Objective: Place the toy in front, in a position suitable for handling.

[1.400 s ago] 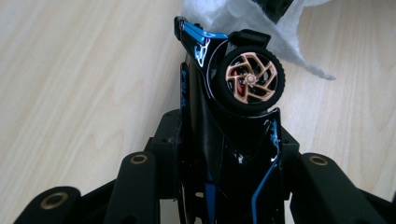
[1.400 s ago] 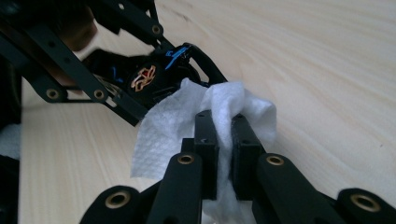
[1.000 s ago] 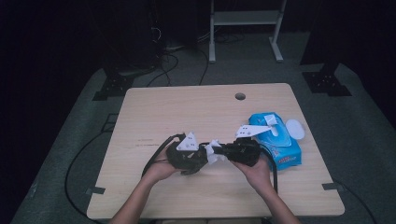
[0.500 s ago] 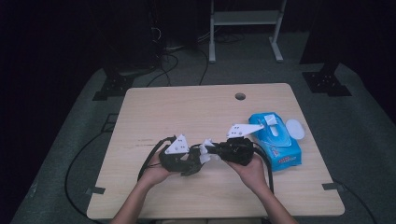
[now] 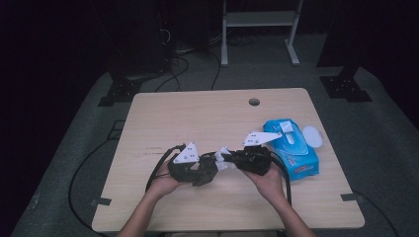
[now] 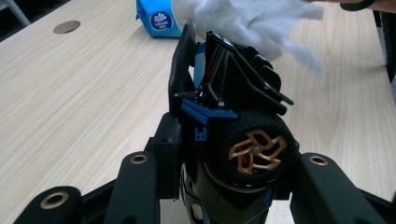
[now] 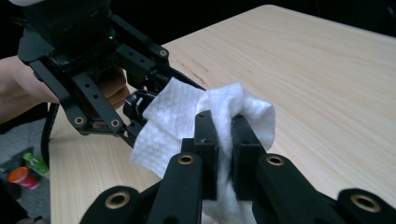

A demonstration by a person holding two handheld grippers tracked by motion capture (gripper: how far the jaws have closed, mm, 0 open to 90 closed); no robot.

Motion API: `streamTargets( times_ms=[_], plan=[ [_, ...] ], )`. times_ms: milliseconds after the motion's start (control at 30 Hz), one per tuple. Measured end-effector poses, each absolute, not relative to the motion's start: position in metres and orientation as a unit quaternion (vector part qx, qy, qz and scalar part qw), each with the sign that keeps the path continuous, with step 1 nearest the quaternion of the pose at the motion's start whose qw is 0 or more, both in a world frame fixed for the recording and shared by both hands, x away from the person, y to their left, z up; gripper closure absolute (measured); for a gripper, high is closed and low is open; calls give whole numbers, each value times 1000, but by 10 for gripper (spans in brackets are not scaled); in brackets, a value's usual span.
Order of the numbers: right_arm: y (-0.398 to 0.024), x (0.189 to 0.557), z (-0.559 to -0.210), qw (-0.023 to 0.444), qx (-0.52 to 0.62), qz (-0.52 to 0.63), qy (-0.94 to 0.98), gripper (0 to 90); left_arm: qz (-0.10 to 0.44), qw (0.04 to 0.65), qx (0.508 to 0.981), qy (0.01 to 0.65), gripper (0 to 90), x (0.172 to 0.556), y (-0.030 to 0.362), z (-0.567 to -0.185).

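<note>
White wipe (image 7: 205, 116) pinched betw. 2 jaws of right gripper (image 7: 224, 135), jaws pressed together on it, loose end draped over front of toy car (image 6: 233, 116). Black toy car w/ blue trim and gold-spoked wheel clamped betw. jaws of left gripper (image 6: 219, 177), nose pointing away from cam. In high view, left gripper (image 5: 200, 170) and right gripper (image 5: 237, 160) meet tip to tip near front-centre of wooden table (image 5: 197, 118), wipe (image 5: 223, 154) betw. them. Blue wipe pack (image 5: 291, 148) just right of right hand (image 5: 269, 180)
</note>
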State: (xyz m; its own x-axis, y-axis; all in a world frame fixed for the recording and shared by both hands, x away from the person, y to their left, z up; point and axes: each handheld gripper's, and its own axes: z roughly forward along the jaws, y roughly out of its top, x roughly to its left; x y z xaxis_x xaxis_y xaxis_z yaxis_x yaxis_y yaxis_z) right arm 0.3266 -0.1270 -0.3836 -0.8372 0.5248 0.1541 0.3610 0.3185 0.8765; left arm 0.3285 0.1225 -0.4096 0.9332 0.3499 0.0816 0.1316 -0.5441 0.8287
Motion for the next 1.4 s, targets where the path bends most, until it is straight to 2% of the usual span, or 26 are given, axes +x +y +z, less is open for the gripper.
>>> streamTargets(
  times_ms=[167,267,367,600,767,1000,1200,1400],
  plan=[
    [-123,321,-371,94,251,526,807,830,120,458,869,140,574,329,124,-410],
    [-125,324,-379,102,262,506,815,830,123,456,870,140,574,328,125,-409],
    [-128,328,-394,87,276,499,817,829,122,457,870,140,574,328,125,-409],
    [-127,323,-379,86,263,526,804,829,113,468,865,140,573,329,124,-410],
    [-130,330,-395,70,283,515,806,829,116,463,868,138,573,327,124,-410],
    [-122,318,-376,102,252,531,802,830,119,467,866,136,573,327,124,-409],
    [-129,327,-393,80,281,521,802,829,121,462,868,135,574,327,123,-409],
    [-125,318,-373,78,254,551,791,830,122,462,868,133,574,326,121,-409]
  ],
)
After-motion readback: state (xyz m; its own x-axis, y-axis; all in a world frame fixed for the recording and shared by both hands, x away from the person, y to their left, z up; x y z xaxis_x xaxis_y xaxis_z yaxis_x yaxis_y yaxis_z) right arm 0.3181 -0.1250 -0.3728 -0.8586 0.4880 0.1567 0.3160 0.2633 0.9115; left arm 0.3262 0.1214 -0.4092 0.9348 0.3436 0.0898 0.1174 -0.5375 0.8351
